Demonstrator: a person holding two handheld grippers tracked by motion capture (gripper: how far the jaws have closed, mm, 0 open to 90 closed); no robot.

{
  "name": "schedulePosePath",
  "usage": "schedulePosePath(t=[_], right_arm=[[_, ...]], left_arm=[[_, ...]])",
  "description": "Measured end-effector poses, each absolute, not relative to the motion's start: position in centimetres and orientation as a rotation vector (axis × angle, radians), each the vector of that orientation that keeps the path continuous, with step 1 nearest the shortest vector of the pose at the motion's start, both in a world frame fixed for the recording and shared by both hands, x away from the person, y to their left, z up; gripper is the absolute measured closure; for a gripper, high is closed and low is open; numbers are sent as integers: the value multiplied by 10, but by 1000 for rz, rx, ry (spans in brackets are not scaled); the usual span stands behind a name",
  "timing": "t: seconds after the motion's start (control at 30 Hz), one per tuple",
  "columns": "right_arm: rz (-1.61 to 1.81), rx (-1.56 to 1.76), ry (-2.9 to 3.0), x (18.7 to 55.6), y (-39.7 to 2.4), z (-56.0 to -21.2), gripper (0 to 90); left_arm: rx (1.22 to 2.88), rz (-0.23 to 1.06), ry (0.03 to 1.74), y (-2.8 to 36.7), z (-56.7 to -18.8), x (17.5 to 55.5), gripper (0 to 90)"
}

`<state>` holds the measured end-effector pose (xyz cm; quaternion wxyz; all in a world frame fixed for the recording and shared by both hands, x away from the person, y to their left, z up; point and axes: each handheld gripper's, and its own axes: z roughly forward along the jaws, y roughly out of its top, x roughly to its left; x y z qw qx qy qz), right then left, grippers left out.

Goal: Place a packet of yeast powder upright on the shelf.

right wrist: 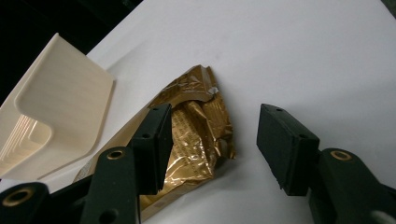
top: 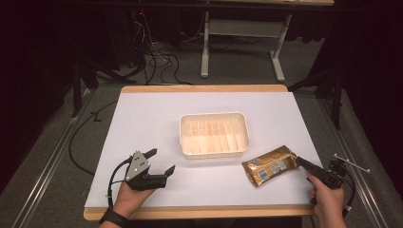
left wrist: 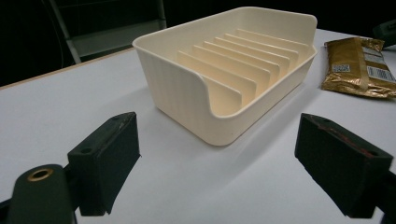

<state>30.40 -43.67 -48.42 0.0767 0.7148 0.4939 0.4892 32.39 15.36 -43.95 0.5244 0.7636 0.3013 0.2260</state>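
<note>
jaws of right gripper (right wrist: 212, 144) parted, straddling gold pouch (right wrist: 196, 126) end.

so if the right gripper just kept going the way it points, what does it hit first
Most likely the crinkled gold foil packet on the white table: its near corner already lies between the open right gripper, nearer one jaw. The ribbed cream plastic tray sits beyond, off to one side.

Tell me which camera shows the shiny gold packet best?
The high view: the whole gold packet lies flat on the white table, right of the cream tray. The right gripper view shows its crinkled end close up between the open right gripper. The left gripper view catches part of it at the right edge.
</note>
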Motion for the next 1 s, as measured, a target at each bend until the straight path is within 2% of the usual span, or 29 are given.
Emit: schedulePosePath(t=[0.2, 0.53, 1.0], right_arm=[[1506, 2164, 1479, 308, -437, -488, 542], [1533, 2170, 1528, 312, -433, -488, 807], [1640, 1950, 1581, 305, -423, -459, 887]], left_arm=[[1835, 547, 722, 156, -440, 322, 143], [1840, 551, 722, 158, -440, 320, 144], [1844, 554, 716, 158, -440, 320, 144]])
